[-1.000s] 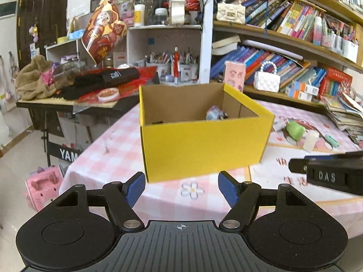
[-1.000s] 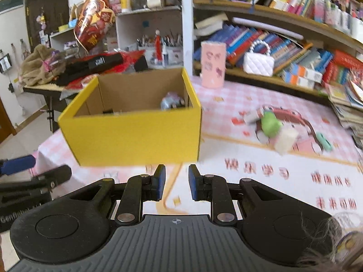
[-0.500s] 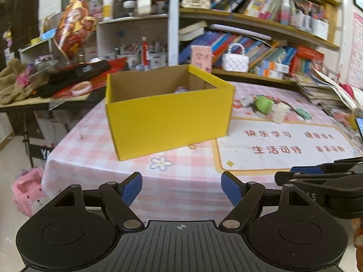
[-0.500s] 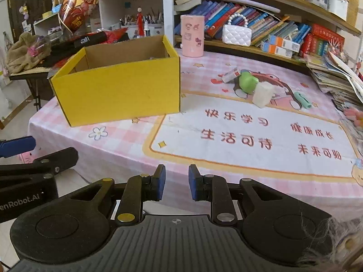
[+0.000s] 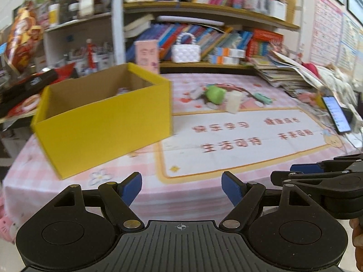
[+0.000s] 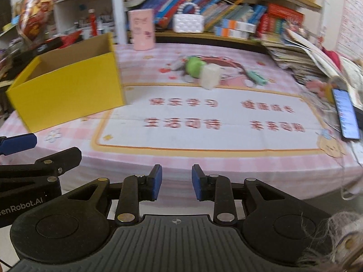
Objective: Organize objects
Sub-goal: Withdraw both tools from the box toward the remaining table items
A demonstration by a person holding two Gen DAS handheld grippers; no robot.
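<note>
Both grippers hover off the near edge of the tabletop (image 6: 226,158), which wears a pink checked cloth w/ a white mat (image 6: 204,117) printed in red characters.

Left gripper (image 5: 181,185): blue pads set wide apart, nothing btwn them. Right gripper (image 6: 176,181): pads a narrow gap apart, jaws opening, nothing btwn them either. Each gripper shows in the other's view at the side; they sit just beside each other.

Yellow box (image 5: 104,122) stands open-topped near the left edge of the tabletop, brown cardboard inside. Something small and pale lies in its far part, too blurred to ID.

Loose items sit in a cluster toward the far edge, mid-table, well apart from both grippers:
- green toy (image 6: 195,65), rounded
- white block (image 6: 209,77), touching or just beside the green toy on its right
- small teal item (image 6: 256,77) to the right of the block, apart from it
- a pale small piece to the left of the green toy, blurred, can't tell what

Pink cylinder (image 6: 141,29) stands upright at the far edge, behind the box's right corner. Phone (image 6: 346,113) w/ lit screen lies at the right edge, near a stack of papers (image 6: 292,54). Behind the far edge: bookshelf (image 5: 204,6) packed w/ books, white quilted bag (image 5: 186,53) on its lower shelf.
</note>
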